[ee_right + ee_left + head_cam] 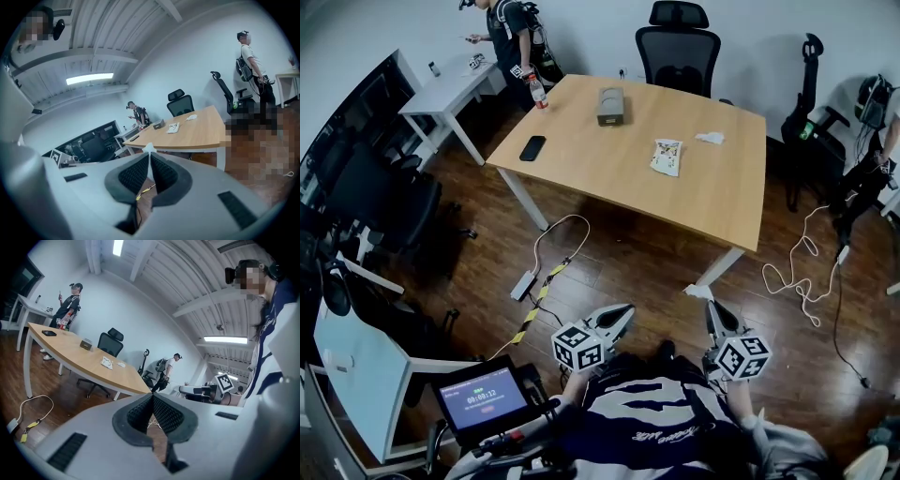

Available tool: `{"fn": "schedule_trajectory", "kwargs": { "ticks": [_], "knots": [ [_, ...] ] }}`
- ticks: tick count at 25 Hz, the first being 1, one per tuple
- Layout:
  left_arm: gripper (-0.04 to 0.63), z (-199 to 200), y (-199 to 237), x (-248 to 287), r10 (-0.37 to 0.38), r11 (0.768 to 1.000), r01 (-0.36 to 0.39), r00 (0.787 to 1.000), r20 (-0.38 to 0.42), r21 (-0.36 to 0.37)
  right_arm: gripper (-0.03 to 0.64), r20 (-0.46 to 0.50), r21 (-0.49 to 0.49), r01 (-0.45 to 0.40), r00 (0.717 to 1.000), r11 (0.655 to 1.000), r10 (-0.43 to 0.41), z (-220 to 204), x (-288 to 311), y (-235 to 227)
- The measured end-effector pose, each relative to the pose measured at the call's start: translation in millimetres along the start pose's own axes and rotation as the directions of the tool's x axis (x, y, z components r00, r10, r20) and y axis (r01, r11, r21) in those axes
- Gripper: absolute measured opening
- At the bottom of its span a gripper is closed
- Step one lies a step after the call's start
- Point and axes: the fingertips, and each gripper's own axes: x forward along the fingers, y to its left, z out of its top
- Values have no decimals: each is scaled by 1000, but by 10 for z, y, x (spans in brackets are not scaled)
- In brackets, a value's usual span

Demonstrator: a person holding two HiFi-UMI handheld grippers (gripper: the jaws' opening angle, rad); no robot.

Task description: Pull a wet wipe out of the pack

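The wet wipe pack lies flat on the wooden table, far ahead of both grippers; it also shows in the left gripper view and in the right gripper view. A crumpled white wipe lies beside it. Both grippers are held close to the person's body, over the dark floor. My right gripper is shut on a small white wipe, whose tip pokes out above the pads. My left gripper is shut with nothing between its pads.
On the table are a grey box, a black phone and a bottle. A black office chair stands behind it. A power strip with cable and a white cable lie on the floor. A person stands at the back left.
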Motion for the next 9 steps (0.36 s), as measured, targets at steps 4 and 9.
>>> {"fn": "schedule_trajectory", "kwargs": {
  "ticks": [4, 9],
  "knots": [
    [3, -13, 1, -3, 1, 1000, -1, 1000, -3, -4, 8, 0, 2, 1, 1000, 1000, -1, -6, -22, 8],
    [3, -6, -45, 34, -7, 1000, 7, 1000, -8, -6, 8, 6, 8, 11, 1000, 1000, -11, 29, -76, -36]
  ]
}}
